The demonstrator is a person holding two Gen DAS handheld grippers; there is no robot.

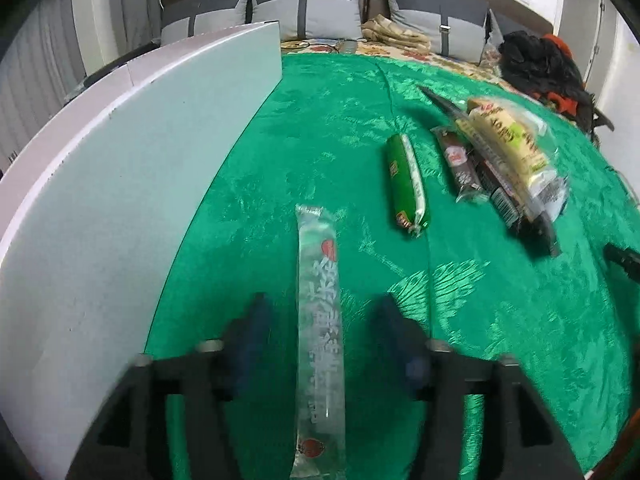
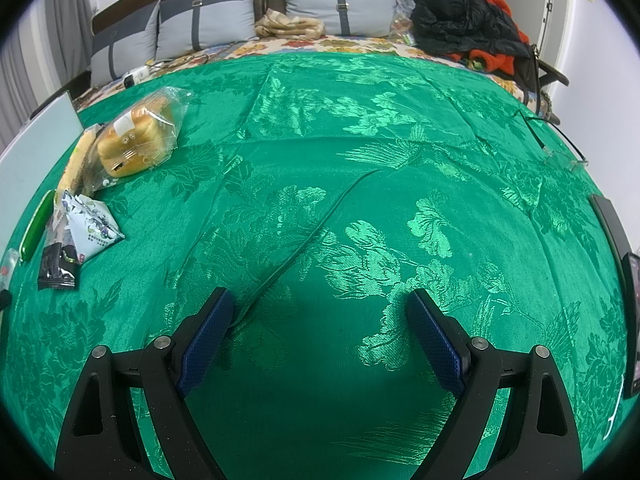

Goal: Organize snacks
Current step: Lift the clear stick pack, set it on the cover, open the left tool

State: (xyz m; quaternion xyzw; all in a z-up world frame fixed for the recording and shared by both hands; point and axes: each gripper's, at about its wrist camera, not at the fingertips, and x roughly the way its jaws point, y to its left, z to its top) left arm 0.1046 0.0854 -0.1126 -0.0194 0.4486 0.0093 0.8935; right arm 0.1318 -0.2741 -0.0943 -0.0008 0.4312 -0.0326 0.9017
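Clear snack stick (image 1: 320, 320) lies lengthwise between spread left gripper (image 1: 320, 344) pads, untouched, near bedspread's (image 1: 500, 320) left edge; right gripper (image 2: 320, 332) apart, empty.

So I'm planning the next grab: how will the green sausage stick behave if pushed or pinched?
The green stick is a rounded tube lying alone on the cloth, so a sideways push would probably roll it. Its glossy casing looks slippery, so a pinch may slide. It lies straight, likely fairly stiff.

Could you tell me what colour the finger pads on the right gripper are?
Blue pads on black fingers, clearest in the right wrist view.
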